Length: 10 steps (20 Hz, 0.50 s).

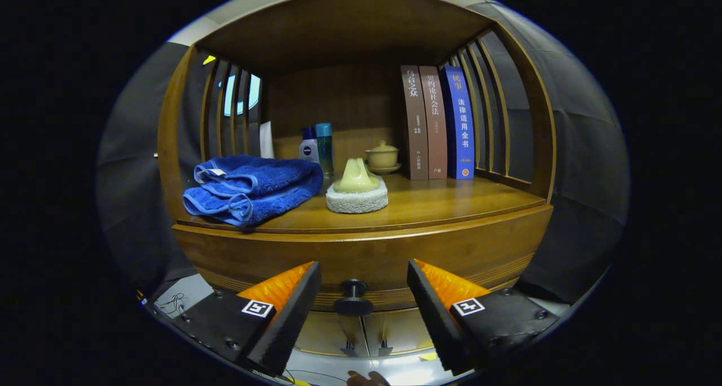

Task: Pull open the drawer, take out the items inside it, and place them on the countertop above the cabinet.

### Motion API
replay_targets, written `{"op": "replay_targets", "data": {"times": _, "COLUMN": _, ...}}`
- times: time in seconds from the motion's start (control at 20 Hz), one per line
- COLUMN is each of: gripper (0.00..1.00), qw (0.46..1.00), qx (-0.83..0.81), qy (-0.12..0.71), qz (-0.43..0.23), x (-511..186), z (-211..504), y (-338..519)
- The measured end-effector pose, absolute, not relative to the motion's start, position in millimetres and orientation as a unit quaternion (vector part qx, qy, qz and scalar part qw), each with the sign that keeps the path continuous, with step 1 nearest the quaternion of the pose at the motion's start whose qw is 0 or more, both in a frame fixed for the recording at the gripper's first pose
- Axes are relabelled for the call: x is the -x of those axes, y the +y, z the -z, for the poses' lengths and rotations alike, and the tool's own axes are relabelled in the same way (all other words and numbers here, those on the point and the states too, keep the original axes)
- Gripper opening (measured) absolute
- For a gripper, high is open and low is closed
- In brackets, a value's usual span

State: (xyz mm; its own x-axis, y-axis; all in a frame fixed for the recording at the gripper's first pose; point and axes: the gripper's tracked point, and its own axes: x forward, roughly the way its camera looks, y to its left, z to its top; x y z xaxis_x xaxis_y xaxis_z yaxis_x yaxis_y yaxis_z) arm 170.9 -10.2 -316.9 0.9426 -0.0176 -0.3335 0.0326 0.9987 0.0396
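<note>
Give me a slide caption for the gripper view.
Open hand-held gripper lined up on the closed drawer's knob, below the countertop.

Drawer knob [353,299] between the fingers of the spread tool [364,307], drawer front [451,250] just ahead, table [440,202] above it, folded towel [251,188] left, sponge [357,197] centre, bottles [317,146] and lidded cup [382,156] behind, books [437,123] upright at right rear.

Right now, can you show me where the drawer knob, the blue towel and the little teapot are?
drawer knob [353,298]: gripper view, on its round black front, between the open jaws.
blue towel [251,187]: gripper view, on the folded top layer.
little teapot [382,156]: gripper view, on its rounded body.
</note>
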Motion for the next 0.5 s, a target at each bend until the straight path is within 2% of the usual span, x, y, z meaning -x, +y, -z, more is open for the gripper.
{"op": "replay_targets", "data": {"times": 0.25, "gripper": 1.00, "qw": 0.989, "qx": -0.019, "qy": 0.145, "qz": -0.007, "x": -148, "z": 263, "y": -2}}
{"op": "replay_targets", "data": {"times": 0.5, "gripper": 1.00, "qw": 0.995, "qx": -0.030, "qy": 0.098, "qz": -0.018, "x": -131, "z": 174, "y": -1}}
